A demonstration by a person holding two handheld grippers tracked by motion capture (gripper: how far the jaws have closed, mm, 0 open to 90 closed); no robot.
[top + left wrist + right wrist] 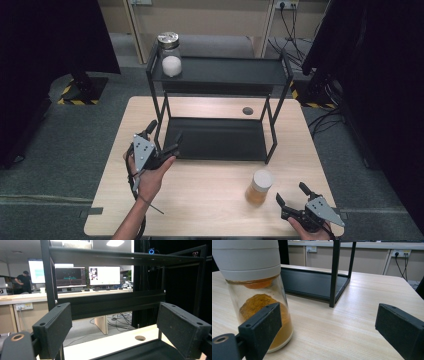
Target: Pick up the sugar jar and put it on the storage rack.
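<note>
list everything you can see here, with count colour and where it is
light wooden table: 1, pale wood, centre, with a dark round hole near its far edge
black metal two-tier shelf rack: 1, black, on the far half of the table
glass jar of white powder with a silver lid: 1, clear, white and silver, left end of the rack's top shelf
glass jar of orange powder with a white lid: 1, clear, orange and white, on the table at front right, in front of the rack
wall sockets: white, back wall, cables plugged in
left claw: 1, black, open, at the rack's front left corner
right claw: 1, black, open, just right of the orange jar
</note>
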